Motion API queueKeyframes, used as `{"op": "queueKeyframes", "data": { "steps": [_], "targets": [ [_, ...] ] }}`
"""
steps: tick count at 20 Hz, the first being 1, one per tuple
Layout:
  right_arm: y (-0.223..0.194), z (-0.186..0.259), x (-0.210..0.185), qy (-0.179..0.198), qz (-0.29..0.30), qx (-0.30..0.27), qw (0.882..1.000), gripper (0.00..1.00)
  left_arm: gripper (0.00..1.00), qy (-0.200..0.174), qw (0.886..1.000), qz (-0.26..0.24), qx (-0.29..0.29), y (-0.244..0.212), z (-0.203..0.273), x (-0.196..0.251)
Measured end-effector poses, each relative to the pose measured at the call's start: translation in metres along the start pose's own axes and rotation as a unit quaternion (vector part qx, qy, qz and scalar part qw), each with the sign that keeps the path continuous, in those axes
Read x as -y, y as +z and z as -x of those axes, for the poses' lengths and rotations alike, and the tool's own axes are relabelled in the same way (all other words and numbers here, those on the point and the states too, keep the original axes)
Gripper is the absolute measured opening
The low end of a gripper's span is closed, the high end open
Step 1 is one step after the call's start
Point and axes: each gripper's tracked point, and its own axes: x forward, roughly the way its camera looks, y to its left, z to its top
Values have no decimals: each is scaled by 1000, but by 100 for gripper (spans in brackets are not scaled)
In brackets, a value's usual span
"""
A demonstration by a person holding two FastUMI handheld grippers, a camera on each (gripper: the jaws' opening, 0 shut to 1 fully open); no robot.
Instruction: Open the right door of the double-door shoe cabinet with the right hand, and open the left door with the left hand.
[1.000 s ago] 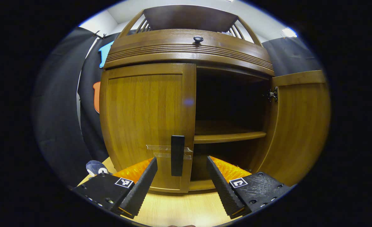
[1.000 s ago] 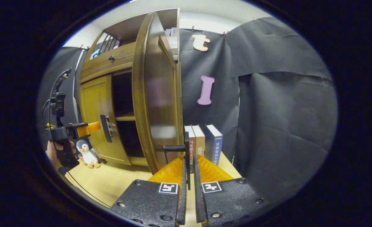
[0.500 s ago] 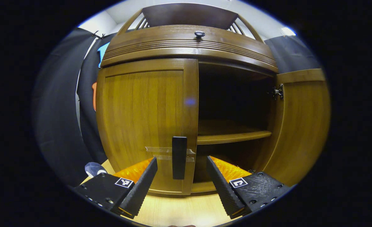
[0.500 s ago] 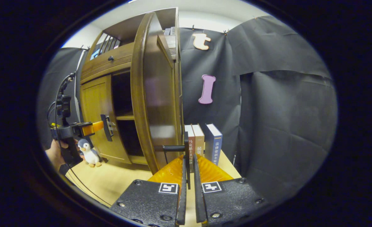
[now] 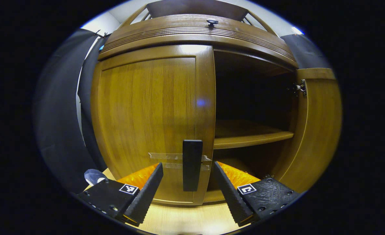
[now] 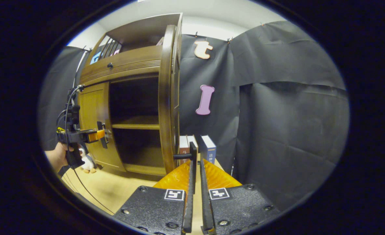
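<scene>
The double-door shoe cabinet is seen standing on a light wooden desk. In the left gripper view, the left door is shown closed, with its dark upright handle fixed near the inner edge. The left gripper is held spread, one finger on either side of this handle and apart from it. The right door is seen swung wide open on its hinge, and an inner shelf is exposed.

In the right gripper view, the right door is presented edge-on, and its handle is pinched between the nearly closed fingers of the right gripper. Upright books are seen beside the cabinet. At the far left, a hand holding the left gripper is shown at the left door's handle, with a toy penguin on the desk behind it.
</scene>
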Motion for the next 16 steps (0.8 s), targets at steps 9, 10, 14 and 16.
{"op": "queueKeyframes", "data": {
  "steps": [9,10,14,16],
  "targets": [
    [3,11,13,-27,2,7,1000,7,59,-9,1000,-26,13,11,-26,4],
    [4,13,15,-30,2,7,1000,7,47,-15,999,-27,16,13,-30,7],
    [2,18,20,-39,0,7,999,7,34,-13,1000,-19,14,13,-36,1],
    [2,21,21,-42,0,7,999,7,32,-16,1000,-19,15,12,-38,0]
  ]
}}
